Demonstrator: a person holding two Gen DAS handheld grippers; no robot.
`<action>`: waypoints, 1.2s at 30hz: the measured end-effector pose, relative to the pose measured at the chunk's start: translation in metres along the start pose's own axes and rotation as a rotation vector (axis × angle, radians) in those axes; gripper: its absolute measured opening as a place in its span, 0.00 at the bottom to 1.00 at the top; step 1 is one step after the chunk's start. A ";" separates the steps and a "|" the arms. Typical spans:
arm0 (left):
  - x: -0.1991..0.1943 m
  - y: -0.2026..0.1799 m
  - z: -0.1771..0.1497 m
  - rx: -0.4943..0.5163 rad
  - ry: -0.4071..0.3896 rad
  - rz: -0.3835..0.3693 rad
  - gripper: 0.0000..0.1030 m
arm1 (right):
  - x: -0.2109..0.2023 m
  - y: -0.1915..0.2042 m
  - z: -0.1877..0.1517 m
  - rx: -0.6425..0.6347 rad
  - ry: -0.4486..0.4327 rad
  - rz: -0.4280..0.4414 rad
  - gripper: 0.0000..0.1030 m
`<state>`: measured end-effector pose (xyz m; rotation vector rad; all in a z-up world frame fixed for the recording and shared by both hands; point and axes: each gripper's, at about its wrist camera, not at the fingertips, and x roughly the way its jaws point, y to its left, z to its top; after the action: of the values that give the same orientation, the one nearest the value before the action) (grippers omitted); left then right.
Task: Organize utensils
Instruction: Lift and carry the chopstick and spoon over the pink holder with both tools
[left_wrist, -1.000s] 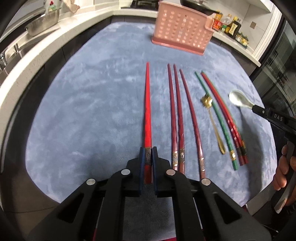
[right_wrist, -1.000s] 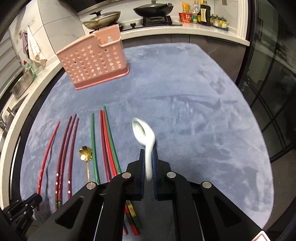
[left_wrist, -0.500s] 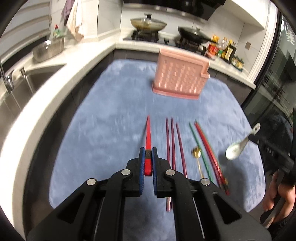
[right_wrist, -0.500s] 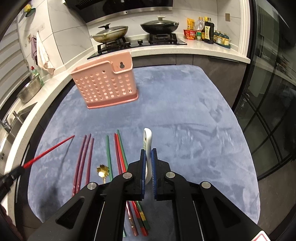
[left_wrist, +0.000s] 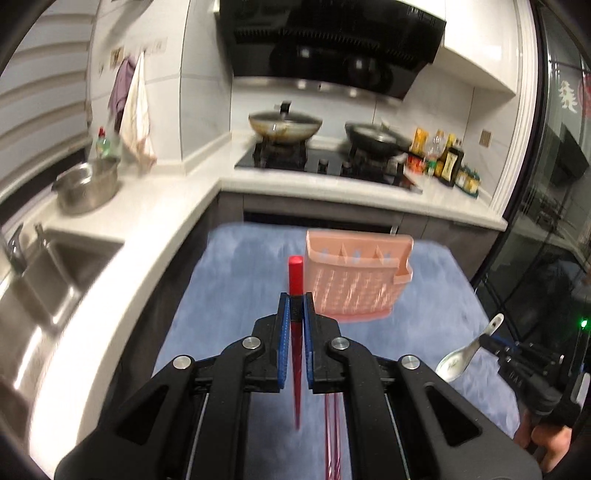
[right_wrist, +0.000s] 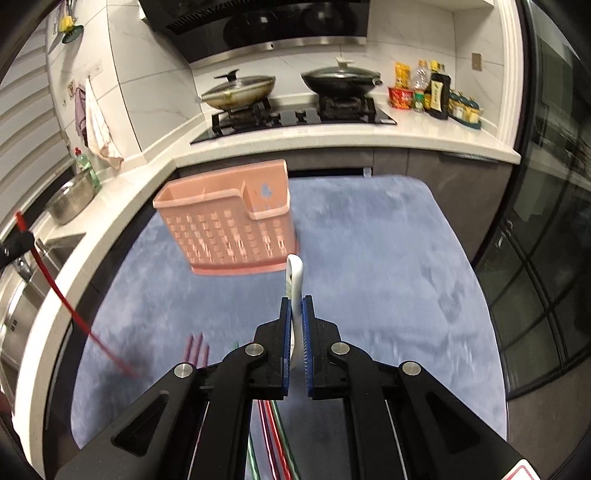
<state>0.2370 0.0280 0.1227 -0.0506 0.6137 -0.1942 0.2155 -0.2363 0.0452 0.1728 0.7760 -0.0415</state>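
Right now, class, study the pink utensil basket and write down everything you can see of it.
The pink utensil basket looks like moulded plastic, its front wall pierced by rows of small holes. Dividers split the open top into compartments, with a lower pocket stepped out at one end and a taller back wall bearing a hanging hole. It stands upright on the blue mat, near the mat's far edge below the counter. It looks empty, and neither gripper touches it.
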 end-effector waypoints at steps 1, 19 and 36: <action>0.000 -0.001 0.008 0.000 -0.011 -0.003 0.06 | 0.002 0.001 0.009 -0.001 -0.008 0.009 0.06; 0.018 -0.049 0.167 0.015 -0.296 -0.044 0.07 | 0.058 0.013 0.140 0.003 -0.099 0.048 0.06; 0.115 -0.029 0.126 -0.031 -0.106 -0.001 0.07 | 0.146 0.019 0.129 -0.018 0.026 0.028 0.06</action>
<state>0.3971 -0.0241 0.1630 -0.0906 0.5111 -0.1824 0.4110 -0.2356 0.0354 0.1669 0.8000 -0.0055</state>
